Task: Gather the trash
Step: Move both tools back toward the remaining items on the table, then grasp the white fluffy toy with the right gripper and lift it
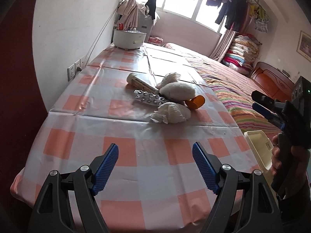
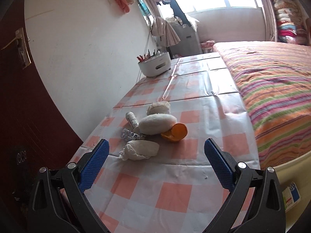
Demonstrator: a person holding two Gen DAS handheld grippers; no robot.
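A: Where does the trash lie?

B: In a cluster mid-table [image 1: 120,134]: crumpled tissue [image 1: 172,113] nearest, blister pack [image 1: 148,98] at its 10 o'clock, orange cap [image 1: 196,102] at 2 o'clock.

A: And the jaws?

B: Left gripper [image 1: 155,168] and right gripper [image 2: 156,164] both spread, empty. Judged best: approach the tissue first and close across its bulk.

A: Containers?

B: White pot [image 1: 129,38] at 12 o'clock, contents unclear; cream bin [image 1: 259,145] at 3 o'clock, inside hidden.
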